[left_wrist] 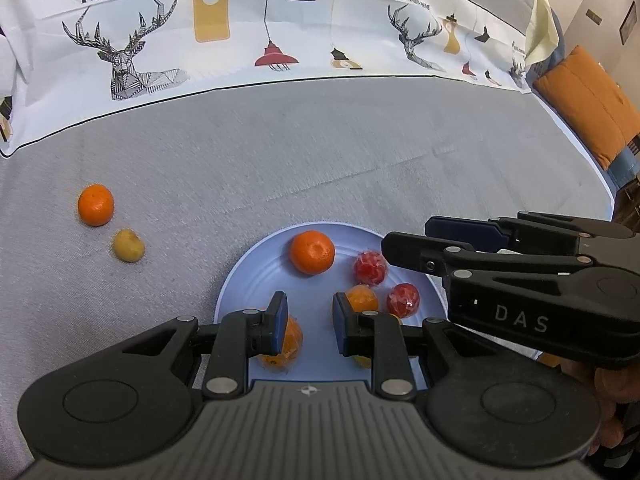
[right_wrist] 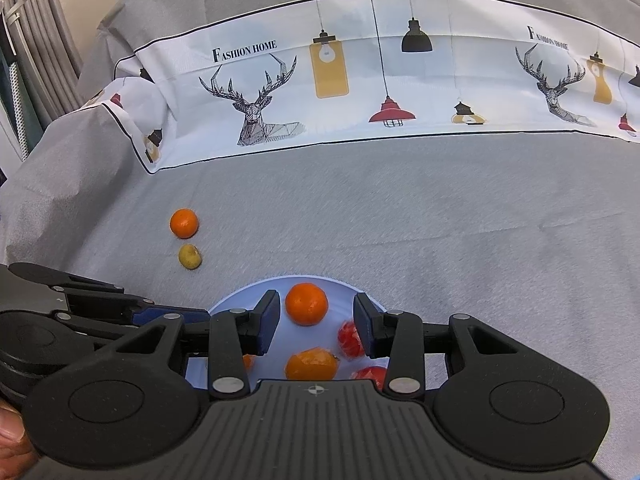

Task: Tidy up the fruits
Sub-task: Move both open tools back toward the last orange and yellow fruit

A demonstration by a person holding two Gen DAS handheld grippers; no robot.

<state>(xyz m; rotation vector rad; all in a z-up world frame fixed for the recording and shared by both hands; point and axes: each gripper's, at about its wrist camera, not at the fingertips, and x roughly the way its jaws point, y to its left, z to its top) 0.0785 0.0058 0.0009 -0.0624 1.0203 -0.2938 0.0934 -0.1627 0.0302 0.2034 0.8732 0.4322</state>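
Below me, a grey cloth (left_wrist: pixel 320 168) covers the table, its far edge trimmed by a white band (right_wrist: pixel 360 92) printed with deer and lamps. An orange cushion (left_wrist: pixel 584 104) sits off to the right in my left view.

Nearest me lies a pale blue plate (left_wrist: pixel 248 280), and both grippers hang over it. My left gripper (left_wrist: pixel 310 324) stands with its jaws moderately apart, nothing between them. My right gripper (right_wrist: pixel 316 328) is likewise spread and empty; from the left camera it reaches in from the right above the plate's edge.

On the plate sits a bare tangerine (left_wrist: pixel 312 252) toward the far rim. Closer in are two red wrapped fruits (left_wrist: pixel 370 267) (the wrap looks like clear film), side by side, and a wrapped orange fruit (left_wrist: pixel 362 298) just beside them. Another wrapped orange fruit (left_wrist: pixel 286 344) shows partly behind my left gripper's left finger.

Off the plate, well to the left on the cloth, a second tangerine (left_wrist: pixel 96 205) rests just beside a small yellow fruit (left_wrist: pixel 128 245).
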